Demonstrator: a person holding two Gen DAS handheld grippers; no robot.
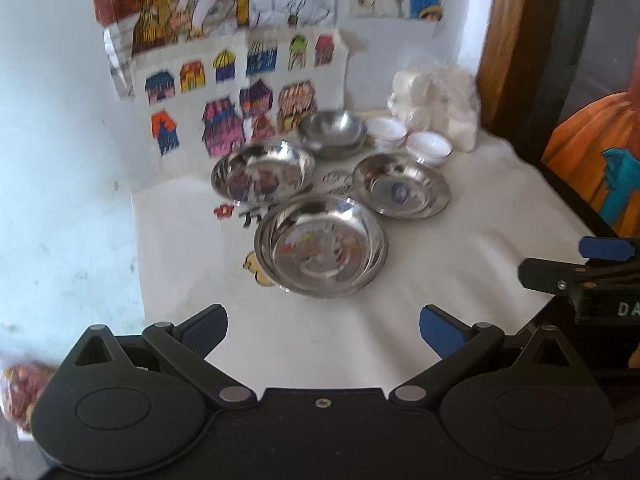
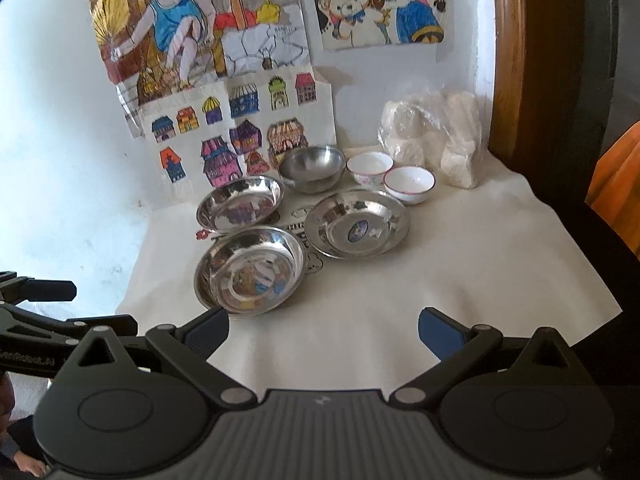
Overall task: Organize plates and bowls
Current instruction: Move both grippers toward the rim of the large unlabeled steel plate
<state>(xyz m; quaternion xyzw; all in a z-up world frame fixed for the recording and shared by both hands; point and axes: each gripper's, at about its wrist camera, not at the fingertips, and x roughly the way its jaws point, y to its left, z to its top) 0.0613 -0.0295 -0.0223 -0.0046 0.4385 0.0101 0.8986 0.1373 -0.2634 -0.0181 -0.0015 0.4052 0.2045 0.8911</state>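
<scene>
Three shallow steel plates lie on a white cloth: a near one (image 1: 321, 245) (image 2: 250, 270), a far-left one (image 1: 263, 172) (image 2: 239, 203), and a right one (image 1: 401, 185) (image 2: 357, 223) with a sticker in its middle. Behind them stands a deep steel bowl (image 1: 332, 132) (image 2: 312, 168). Two white ceramic bowls (image 1: 385, 131) (image 1: 428, 148) (image 2: 369, 167) (image 2: 409, 184) sit to its right. My left gripper (image 1: 323, 330) hangs open, short of the near plate, holding nothing. My right gripper (image 2: 323, 330) is open too, just right of the near plate.
A clear bag of white items (image 1: 436, 104) (image 2: 432, 136) stands at the back right corner. Coloured drawings (image 2: 240, 128) cover the wall behind. A wooden frame (image 2: 506, 60) rises at the right. The cloth (image 2: 460, 264) is bare at the front and right. The other gripper (image 1: 580, 276) (image 2: 36, 308) shows at each view's edge.
</scene>
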